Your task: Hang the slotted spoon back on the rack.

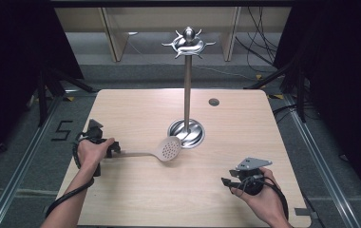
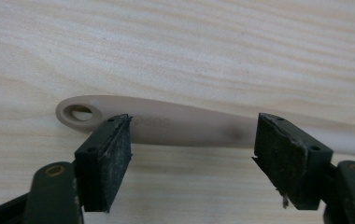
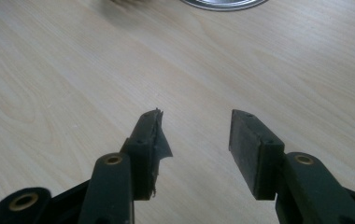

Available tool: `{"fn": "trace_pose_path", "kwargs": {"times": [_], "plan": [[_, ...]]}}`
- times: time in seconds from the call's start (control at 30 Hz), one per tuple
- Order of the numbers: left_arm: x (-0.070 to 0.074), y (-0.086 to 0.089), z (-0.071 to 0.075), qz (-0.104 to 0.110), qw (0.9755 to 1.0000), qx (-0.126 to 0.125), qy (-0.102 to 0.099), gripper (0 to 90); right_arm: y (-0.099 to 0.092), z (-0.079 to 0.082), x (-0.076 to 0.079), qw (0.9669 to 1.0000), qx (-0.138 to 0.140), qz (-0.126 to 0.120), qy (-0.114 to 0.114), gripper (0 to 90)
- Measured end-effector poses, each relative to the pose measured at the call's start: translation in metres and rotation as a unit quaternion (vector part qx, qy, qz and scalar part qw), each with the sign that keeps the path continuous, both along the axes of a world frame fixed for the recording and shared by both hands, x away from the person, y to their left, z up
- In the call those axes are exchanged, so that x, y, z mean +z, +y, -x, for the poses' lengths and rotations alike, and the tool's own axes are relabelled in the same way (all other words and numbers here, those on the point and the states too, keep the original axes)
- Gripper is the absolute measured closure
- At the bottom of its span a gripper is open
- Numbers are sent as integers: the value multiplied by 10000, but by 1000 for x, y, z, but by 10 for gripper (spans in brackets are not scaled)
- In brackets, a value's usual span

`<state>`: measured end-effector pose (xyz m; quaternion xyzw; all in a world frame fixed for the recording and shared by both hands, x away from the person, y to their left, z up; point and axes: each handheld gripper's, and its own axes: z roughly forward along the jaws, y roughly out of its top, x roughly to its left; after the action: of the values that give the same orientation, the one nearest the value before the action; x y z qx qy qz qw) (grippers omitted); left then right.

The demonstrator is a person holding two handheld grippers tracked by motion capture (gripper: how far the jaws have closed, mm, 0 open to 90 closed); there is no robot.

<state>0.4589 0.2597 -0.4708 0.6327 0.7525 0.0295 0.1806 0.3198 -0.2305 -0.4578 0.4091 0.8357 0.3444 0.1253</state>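
Observation:
A beige slotted spoon (image 1: 170, 148) lies flat on the wooden table (image 1: 245, 142), its head next to the stand's base and its handle pointing left. My left gripper (image 1: 114, 148) is over the handle's end, held from above by a hand. In the left gripper view the handle (image 2: 189, 126), with its hanging hole (image 2: 80, 113), runs crosswise just past the tips; the left gripper (image 2: 194, 140) is open, its pads clear of the handle. My right gripper (image 1: 226, 183) rests near the front right of the table. It (image 3: 194, 116) is open over bare wood.
A metal utensil stand (image 1: 187, 90) with a hooked crown (image 1: 188, 43) rises from a round base (image 1: 186, 132) at the table's middle; the base's rim (image 3: 222, 3) sits ahead of the right gripper. A small dark round plug (image 1: 213, 101) marks the far tabletop.

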Motion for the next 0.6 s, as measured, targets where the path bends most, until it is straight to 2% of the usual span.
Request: {"fn": "trace_pose_path", "kwargs": {"times": [0.1, 0.13, 0.2, 0.27, 0.33, 0.4, 0.6], "plan": [[0, -2, -1, 41, 9998, 131, 120, 219, 0, -1, -1, 9999, 80, 63, -26, 545], [0, -1, 0, 117, 9996, 266, 48, 218, 1, -1, -1, 10000, 70, 40, 38, 544], [0, -1, 1, 155, 9994, 320, 21, 215, 0, -1, -1, 9999, 122, 72, 2, 543], [1, 0, 3, 211, 9986, 488, -14, 212, 0, -1, -1, 9999, 124, 69, -2, 543], [0, 3, 5, 300, 9972, 681, -115, 196, 1, -1, -1, 9999, 132, 54, 30, 541], [-2, 7, 7, 298, 9954, 906, -95, 195, 1, 0, -1, 9999, 126, 37, 25, 539], [-11, 12, 6, 245, 9954, 927, 44, 192, 2, -1, -2, 9999, 157, 61, -35, 535]]}}
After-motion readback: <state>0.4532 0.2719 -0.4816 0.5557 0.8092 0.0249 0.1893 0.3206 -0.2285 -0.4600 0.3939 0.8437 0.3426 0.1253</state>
